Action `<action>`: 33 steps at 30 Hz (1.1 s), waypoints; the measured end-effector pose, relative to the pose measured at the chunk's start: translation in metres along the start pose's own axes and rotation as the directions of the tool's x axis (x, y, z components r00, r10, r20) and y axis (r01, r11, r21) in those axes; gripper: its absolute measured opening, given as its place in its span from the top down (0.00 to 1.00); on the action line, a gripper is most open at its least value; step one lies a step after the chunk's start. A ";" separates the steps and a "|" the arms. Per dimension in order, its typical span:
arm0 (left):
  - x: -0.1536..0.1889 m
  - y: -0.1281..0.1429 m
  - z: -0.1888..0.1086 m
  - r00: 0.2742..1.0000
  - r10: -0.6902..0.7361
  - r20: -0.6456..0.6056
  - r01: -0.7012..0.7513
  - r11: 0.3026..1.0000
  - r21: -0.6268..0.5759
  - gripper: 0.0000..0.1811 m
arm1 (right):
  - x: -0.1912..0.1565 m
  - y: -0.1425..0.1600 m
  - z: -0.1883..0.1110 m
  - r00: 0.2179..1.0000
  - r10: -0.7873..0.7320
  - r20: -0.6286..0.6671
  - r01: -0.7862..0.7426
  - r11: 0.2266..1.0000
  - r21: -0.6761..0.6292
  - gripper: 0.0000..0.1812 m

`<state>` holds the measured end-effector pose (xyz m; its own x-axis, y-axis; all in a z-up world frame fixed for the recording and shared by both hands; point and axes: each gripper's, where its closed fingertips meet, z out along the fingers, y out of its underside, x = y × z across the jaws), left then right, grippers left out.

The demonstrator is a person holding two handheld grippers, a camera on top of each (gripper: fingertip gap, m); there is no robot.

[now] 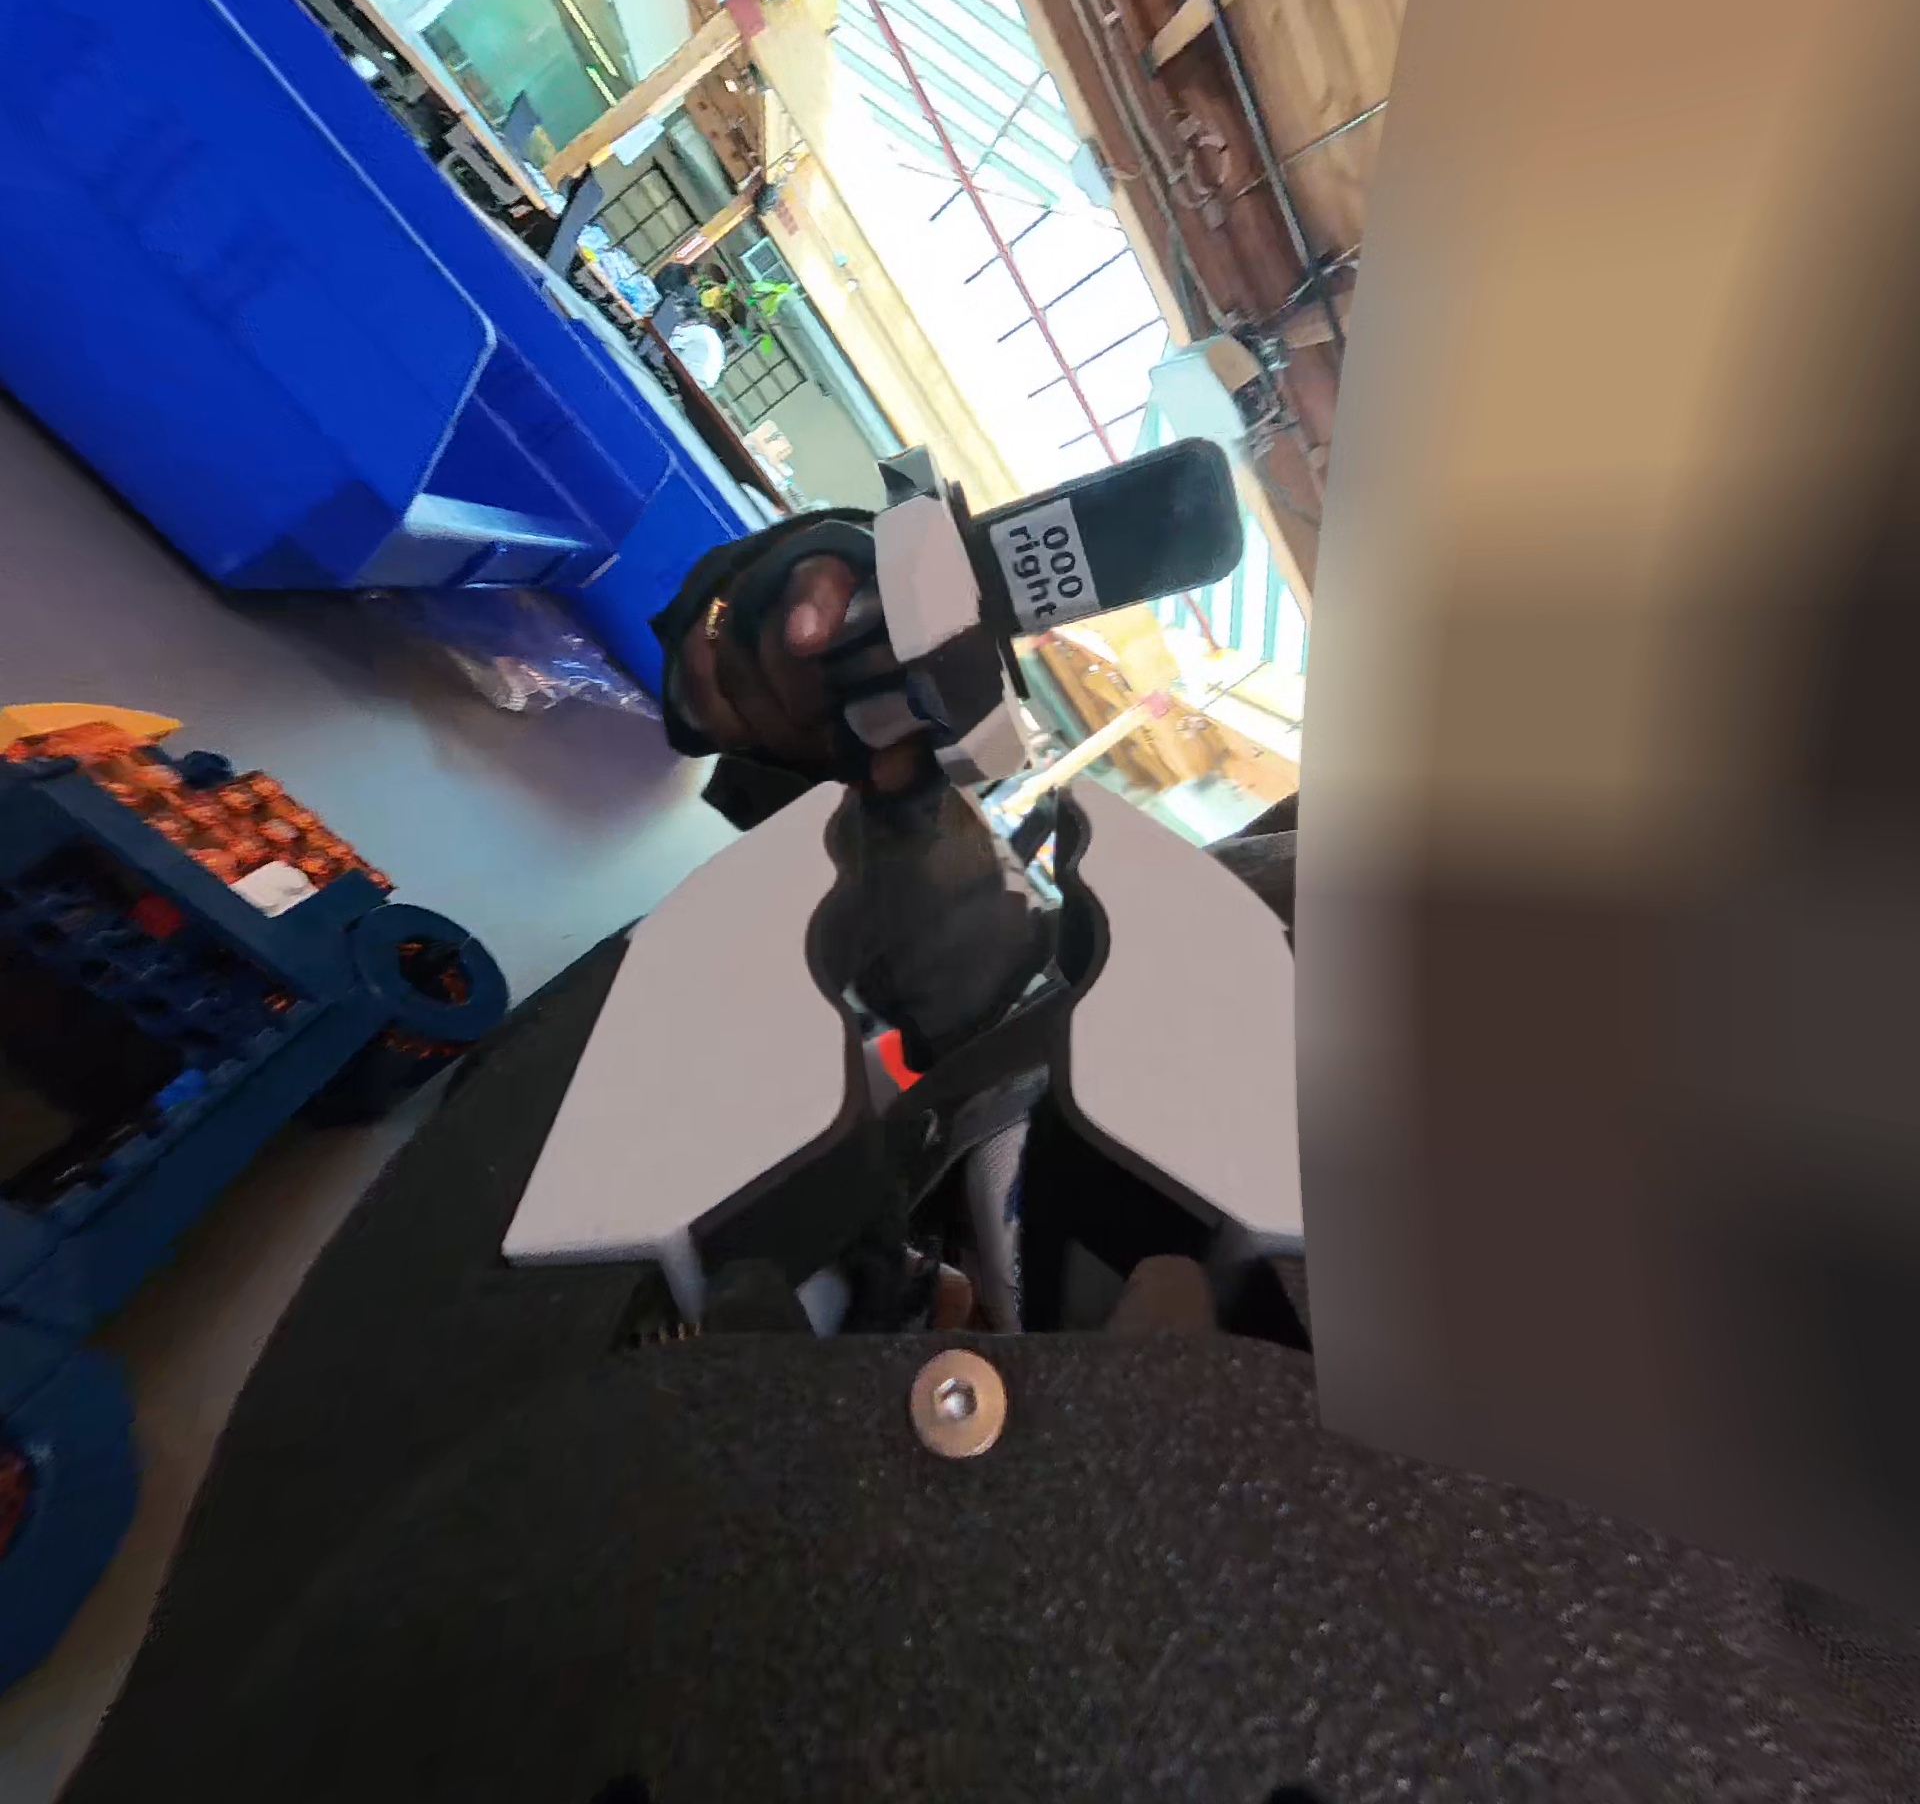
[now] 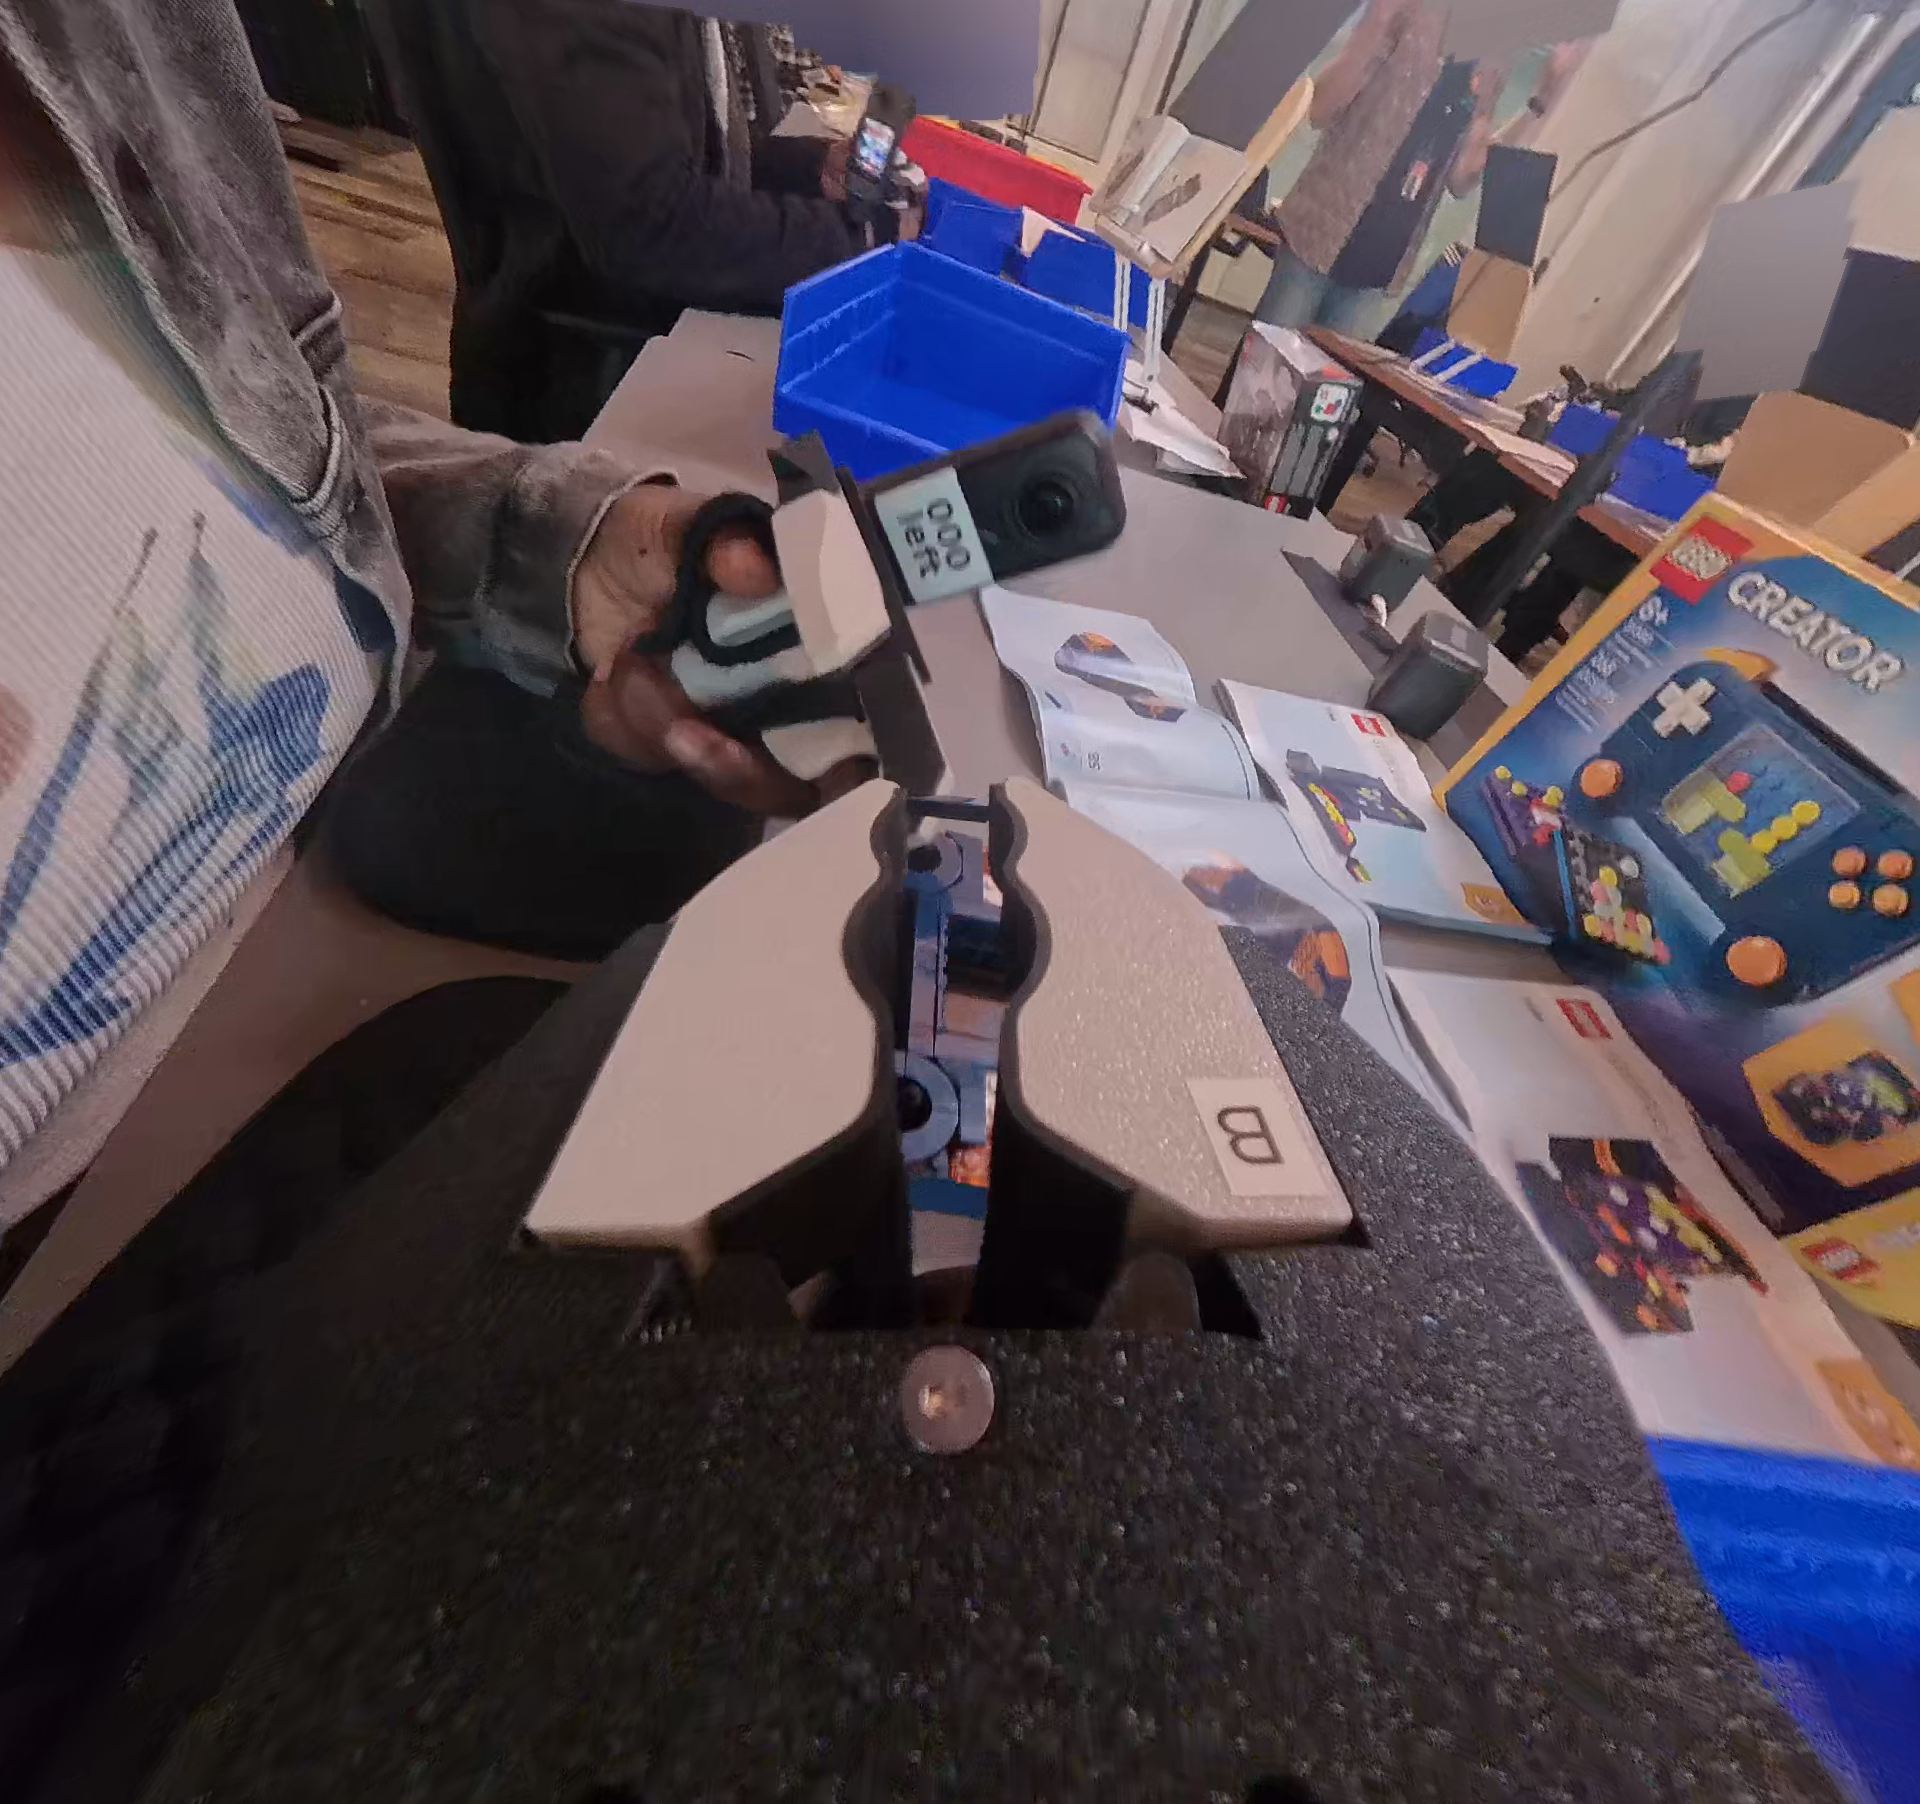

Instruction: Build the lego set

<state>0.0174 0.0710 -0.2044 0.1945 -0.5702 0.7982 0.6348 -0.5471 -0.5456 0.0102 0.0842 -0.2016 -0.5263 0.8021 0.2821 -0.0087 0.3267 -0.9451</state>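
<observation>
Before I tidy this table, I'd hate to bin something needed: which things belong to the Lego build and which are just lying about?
In use: dark blue brick assembly in the right gripper; open paper instruction booklets; printed cardboard set box.
Lying about: blue plastic bin; two small grey cubes; crumpled clear plastic bag.

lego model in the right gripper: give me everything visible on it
The lego model is a partial build of dark and mid-blue plastic bricks with round dark-blue ring parts and orange bits low down. It stands roughly on end between the right gripper's grey fingers, which clamp it from both sides. Most of it is hidden by them.
</observation>
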 end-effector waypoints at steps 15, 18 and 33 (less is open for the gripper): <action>-0.065 0.031 -0.027 0.691 0.653 0.310 -0.352 0.679 -0.645 0.76 | -0.002 0.104 0.002 0.966 0.260 0.016 -0.240 0.911 -0.335 0.92; -0.067 0.036 -0.024 0.691 0.671 0.269 -0.352 0.637 -0.686 0.73 | 0.003 0.106 0.005 0.959 0.282 0.023 -0.262 0.914 -0.309 0.92; -0.082 0.040 -0.020 0.709 0.672 0.213 -0.323 0.578 -0.749 0.63 | 0.003 0.111 0.008 0.932 0.354 0.079 -0.311 0.891 -0.331 0.92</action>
<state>0.0122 0.0834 -0.2972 0.7240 -0.6416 0.2535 -0.2561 -0.5912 -0.7648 0.0014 0.1188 -0.3067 -0.5607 0.8237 -0.0848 0.4373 0.2076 -0.8750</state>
